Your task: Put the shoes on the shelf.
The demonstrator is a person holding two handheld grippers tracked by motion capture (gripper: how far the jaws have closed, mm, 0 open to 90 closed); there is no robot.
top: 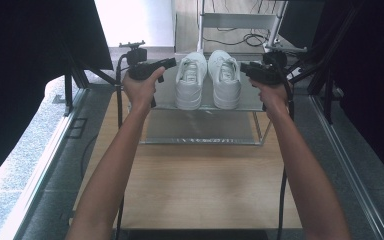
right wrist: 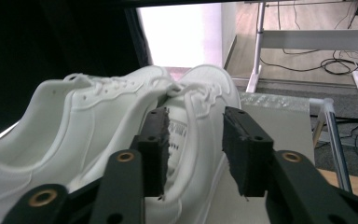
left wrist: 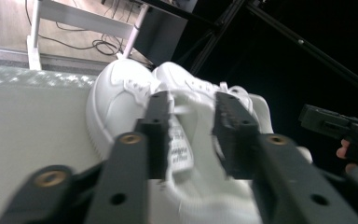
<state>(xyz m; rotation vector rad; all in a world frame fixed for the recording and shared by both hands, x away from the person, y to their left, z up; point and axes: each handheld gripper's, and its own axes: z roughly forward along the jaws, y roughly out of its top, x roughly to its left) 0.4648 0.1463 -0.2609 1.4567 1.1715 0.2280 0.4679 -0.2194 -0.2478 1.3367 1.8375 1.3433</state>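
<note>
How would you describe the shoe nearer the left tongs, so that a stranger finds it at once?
Look at the metal rack at the wooden table's far end. Two white sneakers stand side by side on its top shelf, toes pointing away. It is the left sneaker, beside the left tongs.

This is a lab or recording studio, not a home: black curtains hang on dark metal framing (top: 340, 60) to either side of the tongs, a bare wooden surface (top: 200, 185) lies below them, and beyond them stands a white desk frame (top: 237, 21) with loose cables (top: 240, 39) trailing across a plain floor.
</note>
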